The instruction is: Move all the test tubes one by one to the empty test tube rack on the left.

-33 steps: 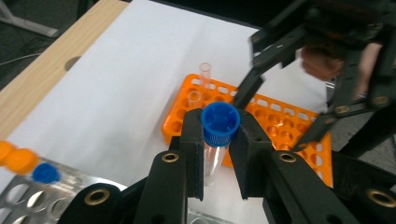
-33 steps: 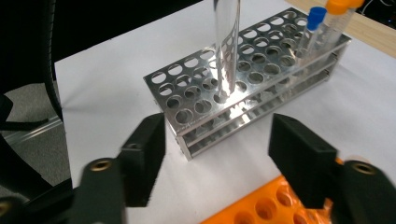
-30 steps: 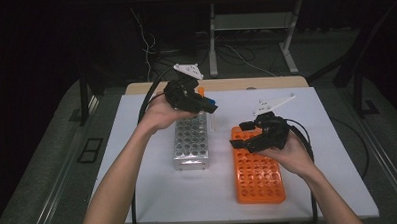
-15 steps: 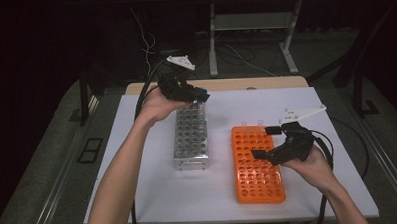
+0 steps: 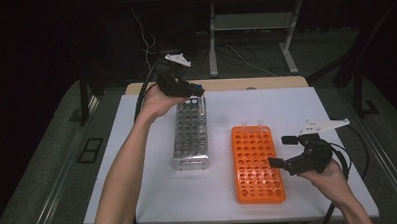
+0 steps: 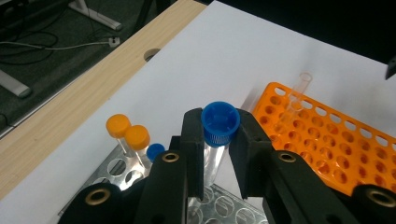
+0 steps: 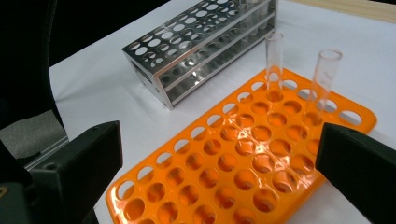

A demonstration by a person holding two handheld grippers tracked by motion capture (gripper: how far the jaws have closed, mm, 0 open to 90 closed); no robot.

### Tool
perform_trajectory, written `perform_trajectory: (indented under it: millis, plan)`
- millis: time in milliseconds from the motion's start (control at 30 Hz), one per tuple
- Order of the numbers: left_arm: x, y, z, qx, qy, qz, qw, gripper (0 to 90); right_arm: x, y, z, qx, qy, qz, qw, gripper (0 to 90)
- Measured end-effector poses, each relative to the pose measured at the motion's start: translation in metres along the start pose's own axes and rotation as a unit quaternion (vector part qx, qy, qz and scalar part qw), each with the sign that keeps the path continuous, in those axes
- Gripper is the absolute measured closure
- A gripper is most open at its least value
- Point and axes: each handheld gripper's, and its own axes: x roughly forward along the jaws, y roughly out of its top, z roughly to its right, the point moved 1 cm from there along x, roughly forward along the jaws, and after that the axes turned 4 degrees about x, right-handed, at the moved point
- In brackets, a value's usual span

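The left gripper (image 6: 219,154) is clamped on a blue-capped tube (image 6: 219,126), held above the far end of the metal rack (image 5: 191,135). The right gripper (image 5: 286,151) has its jaws wide apart, just beside the orange rack (image 5: 256,165) on the white worktop (image 5: 286,109), where two clear tubes (image 7: 299,79) stand.

Lab-style bench setup: a white-topped table with a light wooden edge (image 5: 285,82) carries a shiny metal multi-hole test-tube rack (image 5: 191,136) and a flat orange plastic tube rack (image 5: 256,165), with clear glass tubes (image 7: 273,60) standing uncapped in the orange one and orange-capped tubes (image 6: 127,135) in the metal one. Surroundings are dark, with grey carpeted floor (image 5: 58,162), loose cables (image 5: 239,58) and a metal-legged desk frame (image 5: 253,25) behind, more recording studio or test room than wet lab.
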Motion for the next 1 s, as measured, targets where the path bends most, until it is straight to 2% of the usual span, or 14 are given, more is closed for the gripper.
perform_trajectory:
  millis: [133, 400, 533, 767, 1000]
  plan:
    - [0.006, -0.003, -0.005, -0.006, 0.005, -0.001, 1.0000, 75.2, -0.006, -0.009, 0.003, 0.007, -0.001, 0.010, 0.9999, 0.3]
    - [0.019, -0.006, -0.011, -0.003, 0.010, -0.013, 0.9999, 75.2, -0.010, -0.023, 0.008, 0.021, -0.001, 0.020, 0.9996, 0.3]
    - [0.024, -0.010, -0.013, -0.005, 0.012, -0.007, 0.9999, 75.2, -0.012, -0.026, 0.009, 0.024, -0.003, 0.021, 0.9995, 0.3]
    - [0.034, -0.019, -0.016, -0.002, 0.015, -0.030, 0.9995, 75.2, -0.014, -0.031, 0.010, 0.023, -0.006, 0.025, 0.9994, 0.3]
    - [0.042, -0.029, -0.018, -0.011, 0.015, -0.033, 0.9993, 75.2, -0.015, -0.036, 0.010, 0.024, -0.009, 0.027, 0.9993, 0.4]
